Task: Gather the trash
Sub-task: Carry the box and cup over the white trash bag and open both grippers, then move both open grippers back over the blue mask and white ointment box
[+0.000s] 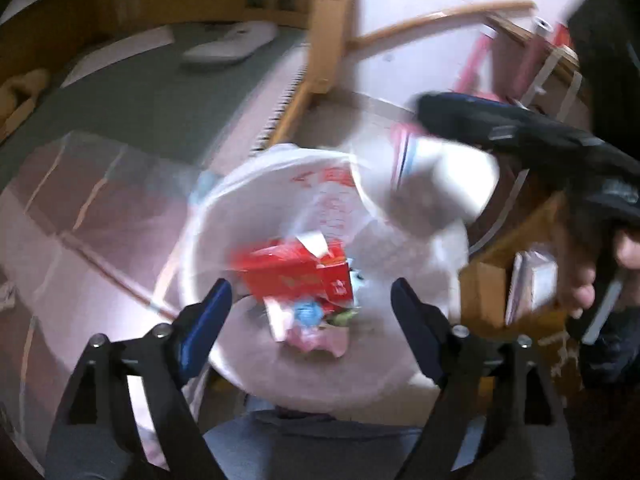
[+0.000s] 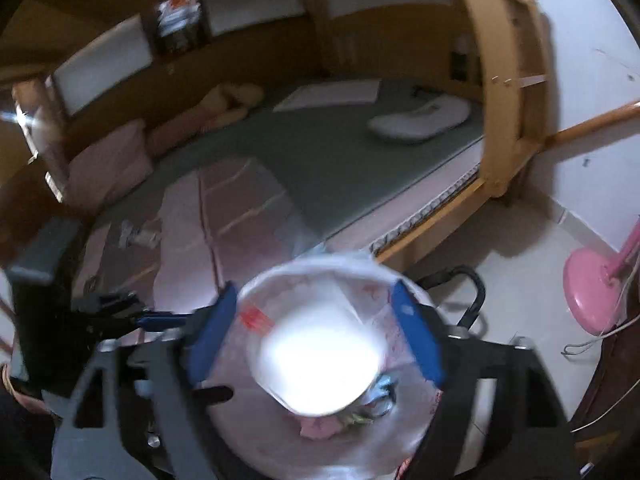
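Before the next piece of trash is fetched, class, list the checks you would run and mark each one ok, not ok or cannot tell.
1. Left tongs open and empty: ok.
2. Right tongs open, no pad pressing on anything: ok.
3. Red carton over the bin liner's mouth: ok.
4. White cup inside the liner: cannot tell, glare and blur.
5. Liner mouth open: ok.
6. Room left in the bin: cannot tell.

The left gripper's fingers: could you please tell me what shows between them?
In the left wrist view, a red box above other litter inside the bag-lined bin; the fingers touch nothing.
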Action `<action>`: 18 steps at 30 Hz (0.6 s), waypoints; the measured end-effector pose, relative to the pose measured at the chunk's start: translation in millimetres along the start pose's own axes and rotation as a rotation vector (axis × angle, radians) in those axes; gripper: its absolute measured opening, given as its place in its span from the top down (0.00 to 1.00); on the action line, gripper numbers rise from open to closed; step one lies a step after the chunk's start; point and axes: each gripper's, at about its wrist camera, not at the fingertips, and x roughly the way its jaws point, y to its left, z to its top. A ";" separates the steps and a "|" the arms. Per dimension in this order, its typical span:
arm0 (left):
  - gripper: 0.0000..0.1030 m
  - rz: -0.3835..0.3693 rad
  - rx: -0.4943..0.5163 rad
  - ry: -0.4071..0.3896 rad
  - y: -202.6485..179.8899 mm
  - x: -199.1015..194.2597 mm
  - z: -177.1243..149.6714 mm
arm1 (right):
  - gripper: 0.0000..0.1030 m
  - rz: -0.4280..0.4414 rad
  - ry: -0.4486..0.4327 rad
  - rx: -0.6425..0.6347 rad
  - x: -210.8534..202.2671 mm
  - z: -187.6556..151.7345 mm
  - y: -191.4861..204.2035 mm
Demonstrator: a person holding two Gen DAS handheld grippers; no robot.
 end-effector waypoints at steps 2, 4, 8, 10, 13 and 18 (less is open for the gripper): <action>0.19 0.019 -0.061 -0.028 22.0 -16.3 -7.5 | 0.16 0.014 -0.019 0.016 0.0 2.2 3.6; 0.09 0.071 -0.114 -0.080 46.2 -41.1 -15.8 | 0.15 0.037 -0.016 0.016 6.4 4.3 13.5; 0.05 0.274 -0.311 -0.211 118.8 -117.7 -56.4 | 0.15 0.082 0.003 -0.055 27.9 5.6 59.7; 0.04 0.377 -0.395 -0.243 149.4 -145.8 -78.7 | 0.15 0.110 0.009 -0.104 38.6 5.6 92.0; 0.03 0.540 -0.523 -0.331 189.7 -191.2 -124.0 | 0.14 0.173 0.015 -0.185 61.1 9.6 155.5; 0.03 0.647 -0.719 -0.410 238.7 -231.0 -184.6 | 0.13 0.306 0.047 -0.280 98.5 8.8 259.2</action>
